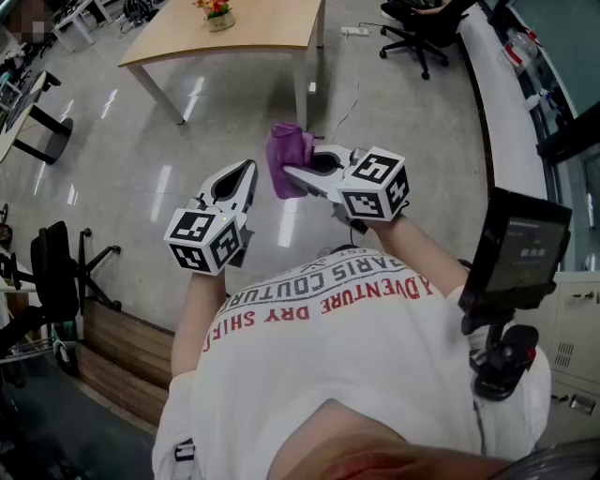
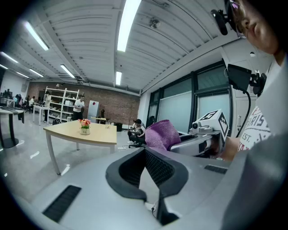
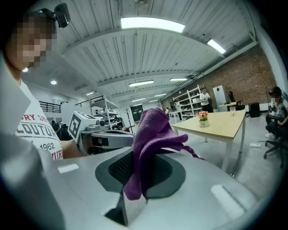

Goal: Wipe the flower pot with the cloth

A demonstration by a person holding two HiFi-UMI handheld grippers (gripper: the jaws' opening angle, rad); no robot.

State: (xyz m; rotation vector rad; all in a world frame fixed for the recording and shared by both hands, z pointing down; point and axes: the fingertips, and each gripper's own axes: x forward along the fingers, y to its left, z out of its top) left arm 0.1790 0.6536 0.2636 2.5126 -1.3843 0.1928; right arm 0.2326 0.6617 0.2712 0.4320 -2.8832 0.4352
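Observation:
A purple cloth [image 1: 287,156] is pinched in my right gripper [image 1: 298,174], which is shut on it; the cloth bunches up above the jaws [image 3: 150,141]. My left gripper [image 1: 246,169] is shut with nothing between its jaws and is held beside the right one, a little lower left in the head view. From the left gripper view the cloth [image 2: 162,134] and the right gripper [image 2: 182,146] show just ahead. The small flower pot [image 1: 217,15] with orange flowers stands far off on a wooden table [image 1: 253,33]. It also shows as the flower pot [image 2: 84,127] and flower pot [image 3: 203,118].
The wooden table [image 2: 92,133] stands on a glossy floor several steps ahead. Office chairs [image 1: 417,28] are at the back right, a long white counter [image 1: 506,103] runs along the right, and a black chair [image 1: 56,272] is at the left. People stand by distant shelves [image 2: 60,105].

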